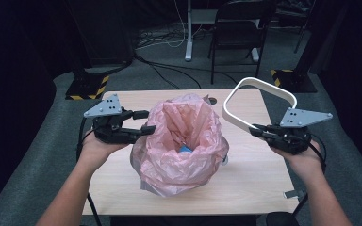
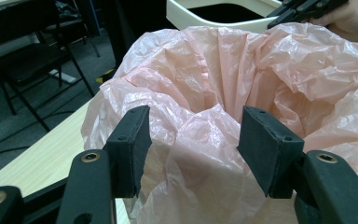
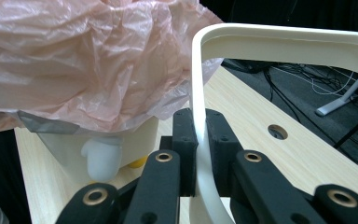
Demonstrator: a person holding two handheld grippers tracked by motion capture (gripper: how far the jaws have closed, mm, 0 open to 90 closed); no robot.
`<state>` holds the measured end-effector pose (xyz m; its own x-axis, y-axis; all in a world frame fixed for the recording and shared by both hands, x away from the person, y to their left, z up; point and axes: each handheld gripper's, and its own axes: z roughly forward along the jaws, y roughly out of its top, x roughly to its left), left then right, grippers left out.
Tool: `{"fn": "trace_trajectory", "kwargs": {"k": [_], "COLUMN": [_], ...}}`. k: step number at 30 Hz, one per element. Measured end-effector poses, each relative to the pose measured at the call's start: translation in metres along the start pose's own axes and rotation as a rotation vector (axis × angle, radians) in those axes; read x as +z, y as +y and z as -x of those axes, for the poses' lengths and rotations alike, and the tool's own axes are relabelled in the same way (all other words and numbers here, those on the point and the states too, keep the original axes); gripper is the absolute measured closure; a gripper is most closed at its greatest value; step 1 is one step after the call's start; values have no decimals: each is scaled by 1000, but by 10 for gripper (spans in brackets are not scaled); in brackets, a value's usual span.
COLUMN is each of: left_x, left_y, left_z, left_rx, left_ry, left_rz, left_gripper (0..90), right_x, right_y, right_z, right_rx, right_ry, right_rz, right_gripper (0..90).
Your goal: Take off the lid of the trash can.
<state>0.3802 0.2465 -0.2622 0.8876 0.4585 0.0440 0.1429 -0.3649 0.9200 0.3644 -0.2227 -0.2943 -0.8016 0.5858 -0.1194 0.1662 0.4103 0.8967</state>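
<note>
My right tool (image 1: 257, 131) is clamped on the white ring (image 1: 259, 101), a rounded frame of flat plastic. In the right gripper view its two black jaws press on the ring's (image 3: 279, 44) thin wall from both sides, and the rest of the ring rises up and away from them. From the high view I hold this ring in the air over the right part of the desk (image 1: 254, 183), tilted, just beside the pink bag (image 1: 181, 141) and apart from it.

The pink bag stands at the middle of the desk, its crinkled mouth gaping upward, with something small and blue (image 1: 185, 149) lying deep inside. The right gripper view shows the bag (image 3: 74, 60) draped over a white bin (image 3: 130, 140), whose wall peeks out below the plastic, along with a strip of grey (image 3: 42, 123) under the film.

My left tool (image 1: 147, 121) sits at the bag's left side, jaws apart. In the left gripper view the two pads stand wide, and the folded edge of the bag (image 2: 205, 116) bulges up between them; I cannot tell whether either pad touches the film. Beyond the bag in that view, the ring (image 2: 214, 18) and my right tool (image 2: 303, 9) appear at the top.
</note>
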Motion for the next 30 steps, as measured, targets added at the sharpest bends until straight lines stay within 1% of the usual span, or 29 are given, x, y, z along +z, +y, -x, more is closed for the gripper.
{"fn": "trace_trajectory", "kwargs": {"k": [4,13,18,22,26,30], "left_x": [-1,-2,-3,-3,-2,-2], "left_y": [-2,-5,-5,-6,-7,-7], "left_z": [0,0,1,1,1,1], "left_rx": [-1,-8,-5,-7,-5,-9], "left_ry": [-1,-1,0,-1,-1,-2], "left_rz": [7,15,20,20,20,22], "left_gripper": [431,431,431,431,431,431], "right_x": [5,18,24,27,31,37], "right_y": [-8,-25,-36,-44,-51,-58], "right_z": [-1,-6,-7,-7,-9,-10], "right_rx": [15,21,39,57,52,50], "right_ry": [-3,-19,-20,-23,-41,-47], "right_rz": [1,-12,-14,-6,-21,-32], "right_gripper": [836,836,836,837,837,837]}}
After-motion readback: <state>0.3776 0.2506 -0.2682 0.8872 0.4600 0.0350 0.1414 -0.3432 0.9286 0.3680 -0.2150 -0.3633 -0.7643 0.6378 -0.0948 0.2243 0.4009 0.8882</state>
